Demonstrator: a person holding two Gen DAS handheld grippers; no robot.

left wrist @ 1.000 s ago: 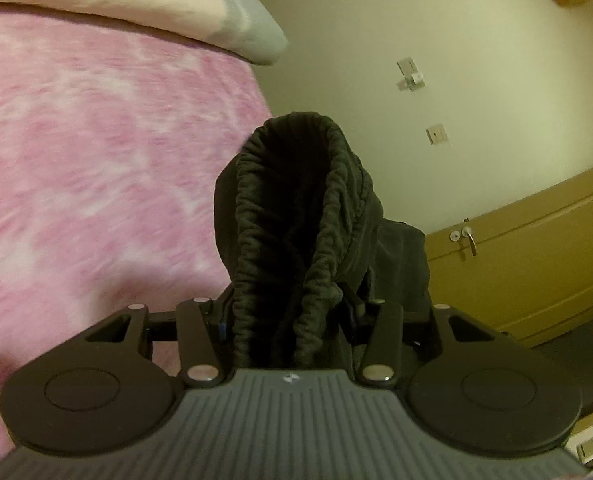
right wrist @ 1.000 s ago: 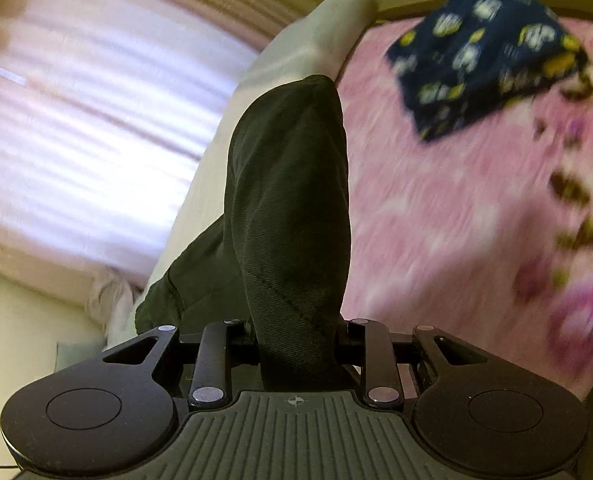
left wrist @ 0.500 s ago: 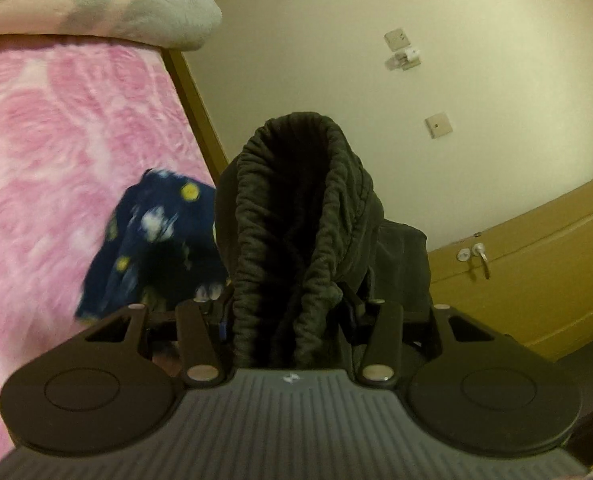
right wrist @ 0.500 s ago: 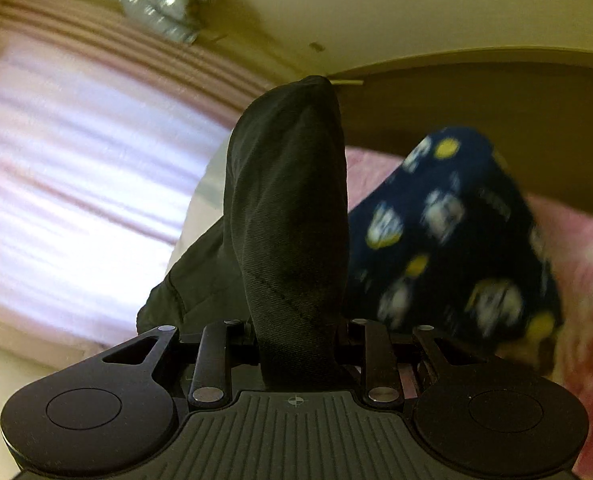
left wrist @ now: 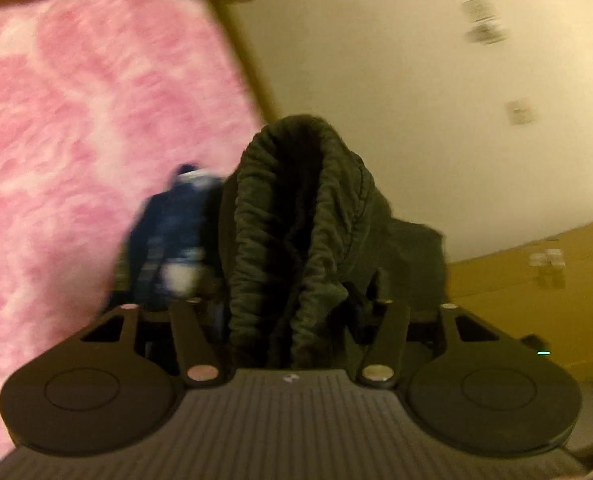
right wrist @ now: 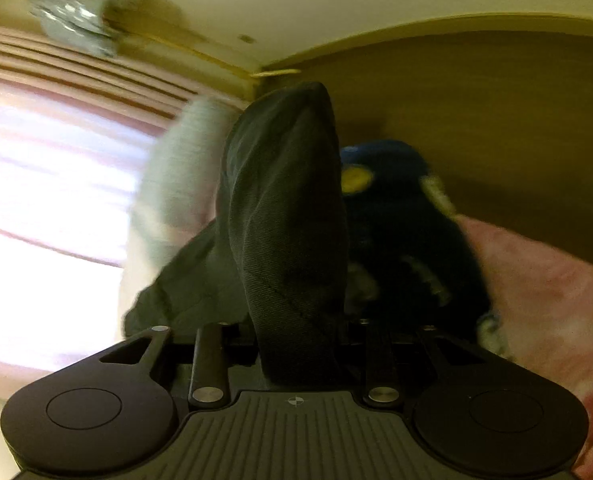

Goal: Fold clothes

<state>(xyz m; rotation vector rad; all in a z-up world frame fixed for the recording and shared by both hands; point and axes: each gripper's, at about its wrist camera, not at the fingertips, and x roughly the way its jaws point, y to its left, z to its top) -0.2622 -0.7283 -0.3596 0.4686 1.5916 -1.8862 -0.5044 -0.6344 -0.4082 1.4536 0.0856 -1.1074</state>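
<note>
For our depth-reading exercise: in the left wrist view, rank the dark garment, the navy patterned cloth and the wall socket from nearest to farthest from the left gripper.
1. Dark garment: clamped in the left gripper.
2. Navy cloth: just behind, to the left, on the pink blanket.
3. Wall socket: upper right, on the far wall.

The dark olive garment [left wrist: 296, 240] stands up bunched in the left wrist view, its gathered elastic band forming a ribbed loop with more cloth drooping to the right. In the right wrist view its smoother twill part [right wrist: 288, 220] rises as a rounded fold. Behind it lies a navy garment [right wrist: 408, 240] (yellow and white print, blurred) on the pink bed.
</note>
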